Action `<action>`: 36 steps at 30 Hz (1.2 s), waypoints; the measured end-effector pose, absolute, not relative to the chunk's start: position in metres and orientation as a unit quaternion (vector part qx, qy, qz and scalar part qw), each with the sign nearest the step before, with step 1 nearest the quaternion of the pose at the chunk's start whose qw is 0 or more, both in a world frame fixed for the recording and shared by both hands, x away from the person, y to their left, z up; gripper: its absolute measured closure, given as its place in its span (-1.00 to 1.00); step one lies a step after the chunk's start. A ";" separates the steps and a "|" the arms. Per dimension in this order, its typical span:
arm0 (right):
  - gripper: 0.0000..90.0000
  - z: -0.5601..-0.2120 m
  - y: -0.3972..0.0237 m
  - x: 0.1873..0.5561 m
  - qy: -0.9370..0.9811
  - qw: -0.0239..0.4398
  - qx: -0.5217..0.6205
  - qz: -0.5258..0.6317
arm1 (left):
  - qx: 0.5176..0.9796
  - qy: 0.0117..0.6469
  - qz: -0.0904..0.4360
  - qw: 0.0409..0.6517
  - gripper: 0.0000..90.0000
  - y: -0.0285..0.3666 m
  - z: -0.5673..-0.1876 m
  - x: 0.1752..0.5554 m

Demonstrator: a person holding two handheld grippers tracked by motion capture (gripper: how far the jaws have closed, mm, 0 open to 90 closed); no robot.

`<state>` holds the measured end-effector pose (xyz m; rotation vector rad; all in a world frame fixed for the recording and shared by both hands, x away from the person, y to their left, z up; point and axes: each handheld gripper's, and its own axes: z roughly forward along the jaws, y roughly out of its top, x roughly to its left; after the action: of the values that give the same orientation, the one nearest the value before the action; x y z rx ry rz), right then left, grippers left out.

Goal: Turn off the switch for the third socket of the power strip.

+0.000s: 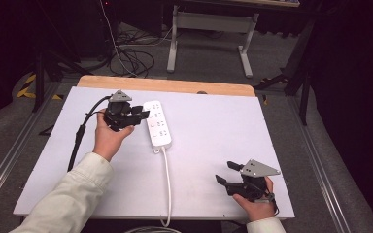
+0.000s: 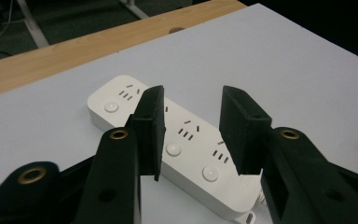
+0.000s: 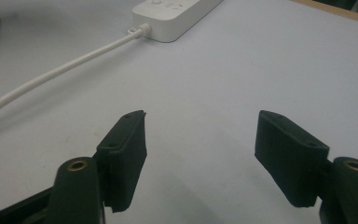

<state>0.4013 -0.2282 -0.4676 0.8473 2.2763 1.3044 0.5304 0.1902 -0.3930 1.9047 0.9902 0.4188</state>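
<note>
The left tongs (image 1: pixel 141 112), spread, hover beside a white power strip (image 1: pixel 158 124), seemingly to grip it, while the right tongs (image 1: pixel 225 172) rest spread on the tabletop (image 1: pixel 213 121).

A white rectangular board (image 1: pixel 213 145) covered a pale wooden table (image 1: pixel 165 85), beyond which tangled black cables (image 1: pixel 131 58) lay beside a white metal frame (image 1: pixel 209 24).

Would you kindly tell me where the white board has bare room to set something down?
Bare: right of the white power strip, up to the board's right edge. Crowded: beside the strip, where the left hand-held gripper hovers.
</note>
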 end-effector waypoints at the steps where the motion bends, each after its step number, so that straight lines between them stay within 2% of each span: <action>1: -0.24 -0.468 -0.228 0.401 0.810 0.191 0.302 0.464 | 0.775 0.396 0.175 0.460 0.34 0.191 -0.390 0.527; 9: -0.25 -0.467 -0.228 0.401 0.809 0.193 0.306 0.464 | 0.779 0.359 0.181 0.481 0.06 0.199 -0.370 0.495; 16: -0.25 -0.467 -0.228 0.401 0.809 0.195 0.307 0.463 | 0.777 0.334 0.198 0.495 -0.04 0.216 -0.364 0.461; 32: -0.25 -0.467 -0.227 0.401 0.809 0.197 0.307 0.461 | 0.794 0.325 0.198 0.475 -0.28 0.252 -0.396 0.410; 36: -0.25 -0.467 -0.227 0.401 0.809 0.197 0.309 0.460 | 0.792 0.317 0.194 0.484 -0.24 0.259 -0.403 0.400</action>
<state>0.4012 -0.2272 -0.4671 0.8646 2.2650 1.2892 0.4004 0.2591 -0.4026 1.9288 0.7708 0.4730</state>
